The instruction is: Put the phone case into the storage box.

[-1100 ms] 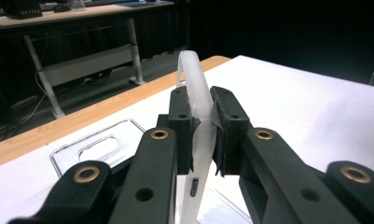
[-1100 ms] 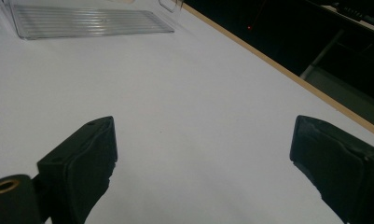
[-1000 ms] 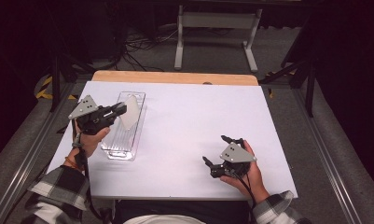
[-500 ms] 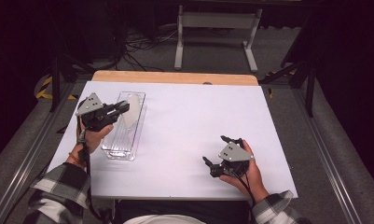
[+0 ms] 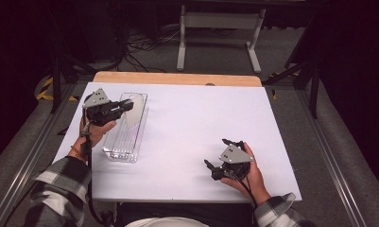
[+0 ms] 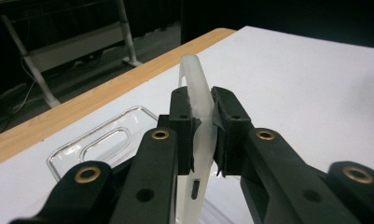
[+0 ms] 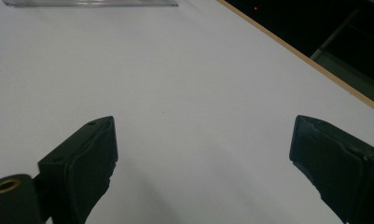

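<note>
By the desk's left edge, the left gripper (image 5: 125, 105) pinches a frosted case (image 6: 196, 121) on edge above the clear tray (image 5: 125, 135), whose long axis runs front to back. Near the front right corner, the right gripper (image 5: 214, 166) gapes, empty, over white desk (image 5: 187, 123); dark floor beyond.

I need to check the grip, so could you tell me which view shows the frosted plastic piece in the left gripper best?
The left gripper view: the frosted plastic piece stands edge-on, clamped between the left gripper pads. The high view shows it small, above the clear tray. The right gripper view shows the tray's edge.
</note>
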`<state>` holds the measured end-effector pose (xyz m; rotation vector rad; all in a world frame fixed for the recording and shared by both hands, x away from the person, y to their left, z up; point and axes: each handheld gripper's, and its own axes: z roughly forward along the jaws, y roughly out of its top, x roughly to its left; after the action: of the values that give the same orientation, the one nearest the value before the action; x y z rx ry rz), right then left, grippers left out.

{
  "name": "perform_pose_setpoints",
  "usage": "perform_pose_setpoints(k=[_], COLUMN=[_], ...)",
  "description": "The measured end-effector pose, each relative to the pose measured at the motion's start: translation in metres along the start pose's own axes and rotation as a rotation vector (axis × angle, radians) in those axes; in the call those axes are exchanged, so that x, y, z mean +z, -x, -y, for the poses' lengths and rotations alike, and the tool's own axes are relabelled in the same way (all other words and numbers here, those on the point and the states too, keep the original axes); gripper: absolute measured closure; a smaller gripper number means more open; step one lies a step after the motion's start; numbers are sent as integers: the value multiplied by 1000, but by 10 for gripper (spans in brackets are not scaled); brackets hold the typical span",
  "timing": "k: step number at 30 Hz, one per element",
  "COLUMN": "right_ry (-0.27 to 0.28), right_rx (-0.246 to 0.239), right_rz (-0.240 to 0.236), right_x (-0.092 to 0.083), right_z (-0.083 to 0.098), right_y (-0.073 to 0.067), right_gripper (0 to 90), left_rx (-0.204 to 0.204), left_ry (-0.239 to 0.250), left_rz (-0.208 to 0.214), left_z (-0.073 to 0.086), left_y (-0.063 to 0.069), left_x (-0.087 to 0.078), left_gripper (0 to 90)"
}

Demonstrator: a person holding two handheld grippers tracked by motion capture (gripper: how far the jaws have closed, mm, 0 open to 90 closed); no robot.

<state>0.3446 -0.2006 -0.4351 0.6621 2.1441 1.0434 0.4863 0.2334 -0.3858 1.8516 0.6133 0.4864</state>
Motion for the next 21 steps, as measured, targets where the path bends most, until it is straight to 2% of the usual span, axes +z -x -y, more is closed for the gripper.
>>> perform_pose_setpoints(k=[5, 12, 18, 21], right_ry=[-11, -22, -29, -33], right_rx=[-17, -29, -40, -50], right_rz=[-8, -7, -12, -17], right_x=[2, 3, 5, 5], right_z=[0, 0, 1, 1], right_y=[-4, -5, -7, -7], right_gripper=[84, 84, 84, 84], left_rx=[1, 1, 3, 7], left_ry=[-3, -2, 10, -2], left_rz=[-7, 8, -5, -5], left_z=[0, -4, -11, -13], left_y=[-7, -15, -23, -26], left_x=[2, 10, 16, 19], left_gripper=[796, 796, 795, 795])
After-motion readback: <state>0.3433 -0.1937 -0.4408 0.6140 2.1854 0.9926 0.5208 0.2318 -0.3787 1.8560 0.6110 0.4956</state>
